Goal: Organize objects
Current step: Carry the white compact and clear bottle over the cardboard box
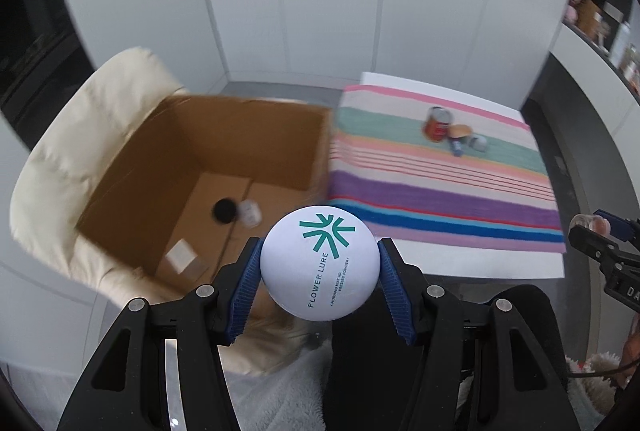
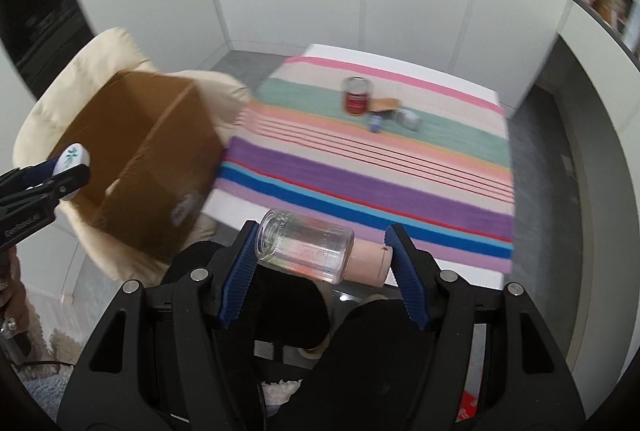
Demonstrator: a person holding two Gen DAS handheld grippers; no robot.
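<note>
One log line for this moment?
left tongs: white compact | right tongs: clear bottle | box: open | cloth: can

My left gripper (image 1: 319,273) clamps a white compact (image 1: 319,262) just beside the open box (image 1: 224,159). Right of the box, a can (image 1: 438,123) stands on the striped cloth (image 1: 440,187).

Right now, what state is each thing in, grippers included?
Left gripper: shut on white compact.
White compact: held, closed.
Right gripper: shut on clear bottle.
Clear bottle: held sideways, pink cap on.
Cardboard box: open, small items inside.
Red can: upright on striped cloth.
</note>
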